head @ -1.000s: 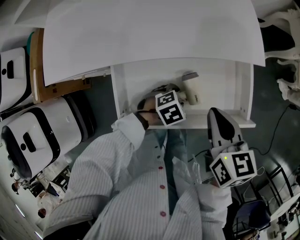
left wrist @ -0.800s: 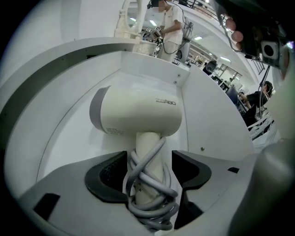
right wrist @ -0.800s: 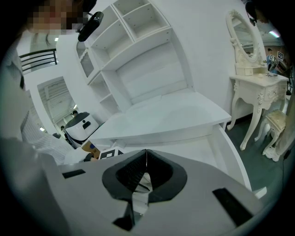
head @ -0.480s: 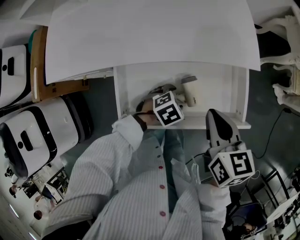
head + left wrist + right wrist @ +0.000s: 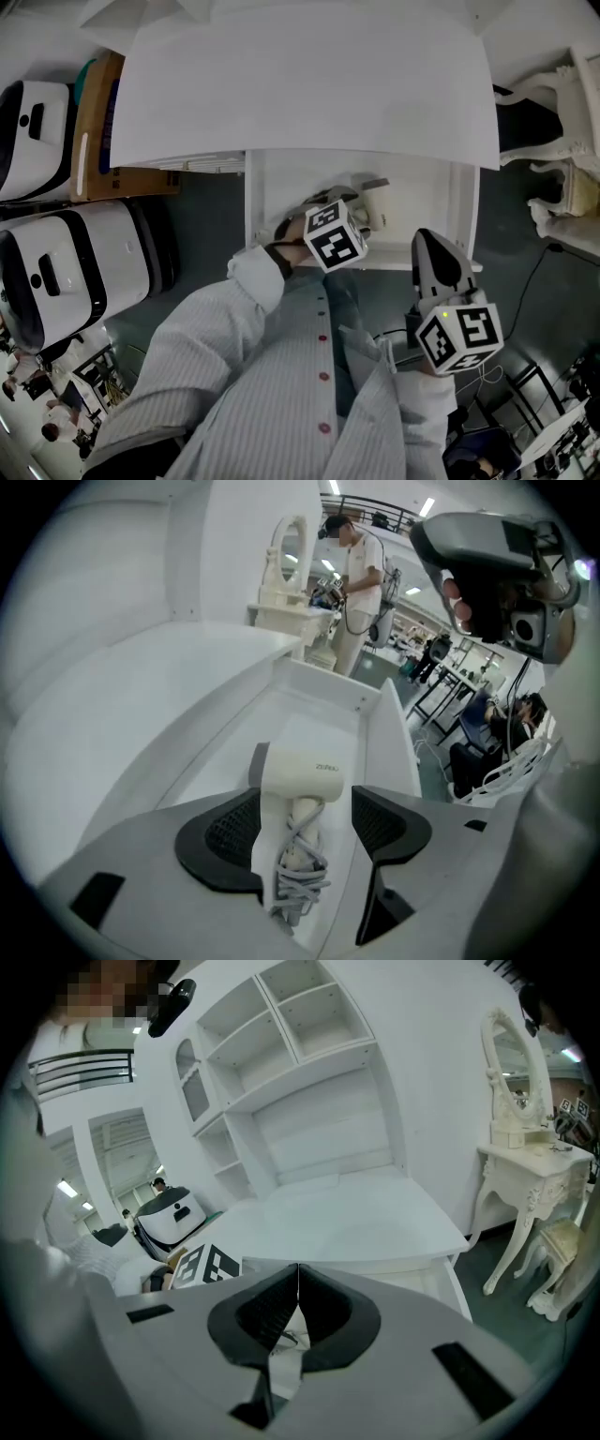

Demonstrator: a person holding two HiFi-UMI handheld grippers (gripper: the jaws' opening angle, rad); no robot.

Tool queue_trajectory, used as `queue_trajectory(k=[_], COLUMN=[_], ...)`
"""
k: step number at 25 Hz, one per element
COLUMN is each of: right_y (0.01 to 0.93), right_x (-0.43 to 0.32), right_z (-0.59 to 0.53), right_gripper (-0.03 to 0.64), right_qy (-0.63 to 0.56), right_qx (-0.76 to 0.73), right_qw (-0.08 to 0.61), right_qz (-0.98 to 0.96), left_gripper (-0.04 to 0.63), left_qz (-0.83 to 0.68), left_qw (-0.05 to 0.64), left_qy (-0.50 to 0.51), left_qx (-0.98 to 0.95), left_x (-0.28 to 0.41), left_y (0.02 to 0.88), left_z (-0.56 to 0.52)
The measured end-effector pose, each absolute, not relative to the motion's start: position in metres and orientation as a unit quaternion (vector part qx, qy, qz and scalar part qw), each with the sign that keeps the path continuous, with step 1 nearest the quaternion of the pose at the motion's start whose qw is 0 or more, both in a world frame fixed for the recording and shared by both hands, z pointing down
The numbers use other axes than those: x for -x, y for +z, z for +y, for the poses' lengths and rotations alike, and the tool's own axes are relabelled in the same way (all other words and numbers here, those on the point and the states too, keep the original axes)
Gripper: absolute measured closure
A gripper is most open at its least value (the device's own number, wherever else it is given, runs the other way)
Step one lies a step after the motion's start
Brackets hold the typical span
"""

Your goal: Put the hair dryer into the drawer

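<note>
The white hair dryer [image 5: 298, 778] lies in the open white drawer [image 5: 396, 747], its grey cord wound round the handle. My left gripper [image 5: 305, 829] hangs open just above it, jaws either side of the handle and not touching it. In the head view the dryer [image 5: 377, 199] rests in the drawer [image 5: 265, 202] under the desk top, with the left gripper [image 5: 325, 204] over its left part. My right gripper [image 5: 431, 242] is held in front of the drawer's right end. Its jaws are shut, tips together with nothing between them [image 5: 297, 1283].
A white desk top [image 5: 300, 84] overhangs the drawer, with white shelves [image 5: 281, 1044] above it. White-and-black machines [image 5: 56, 272] and a cardboard box [image 5: 103, 122] stand to the left. A white dressing table with a mirror [image 5: 520, 1138] is at the right. A person [image 5: 354, 574] stands beyond the drawer.
My left gripper has lifted off the hair dryer, which stays lying in the drawer. The right gripper has risen a little, still shut.
</note>
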State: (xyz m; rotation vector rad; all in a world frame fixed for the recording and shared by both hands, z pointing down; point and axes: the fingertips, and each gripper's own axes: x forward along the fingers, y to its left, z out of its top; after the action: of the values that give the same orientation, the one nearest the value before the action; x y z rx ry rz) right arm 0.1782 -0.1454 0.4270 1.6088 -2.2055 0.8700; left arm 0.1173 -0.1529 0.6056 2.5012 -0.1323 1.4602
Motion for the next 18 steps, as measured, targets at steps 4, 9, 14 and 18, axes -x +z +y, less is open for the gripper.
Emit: queue_trajectory(k=[4, 9, 14, 18], right_y=[0.405, 0.369, 0.332, 0.302], right_x=[-0.174, -0.172, -0.168, -0.159], right_z=[-0.147, -0.151, -0.158, -0.166], right_gripper=[0.604, 0.606, 0.606, 0.606], right_qy=[0.28, 0.246, 0.209, 0.179], right_qx=[-0.56, -0.565, -0.566, -0.552], right_qw=[0.134, 0.125, 0.113, 0.102], right_qz=[-0.768, -0.778, -0.79, -0.808], left_gripper=[0.284, 0.288, 0.304, 0.331], left_qz=[-0.072, -0.111, -0.168, -0.201], left_qw=[0.117, 0.111, 0.091, 0.088], left_qy=[0.465, 0.411, 0.339, 0.271], left_qx=[-0.875, -0.898, -0.921, -0.937], left_x=[-0.117, -0.113, -0.107, -0.105], left_y=[0.561, 0.492, 0.418, 0.362], left_z=[-0.163, -0.17, -0.181, -0.188])
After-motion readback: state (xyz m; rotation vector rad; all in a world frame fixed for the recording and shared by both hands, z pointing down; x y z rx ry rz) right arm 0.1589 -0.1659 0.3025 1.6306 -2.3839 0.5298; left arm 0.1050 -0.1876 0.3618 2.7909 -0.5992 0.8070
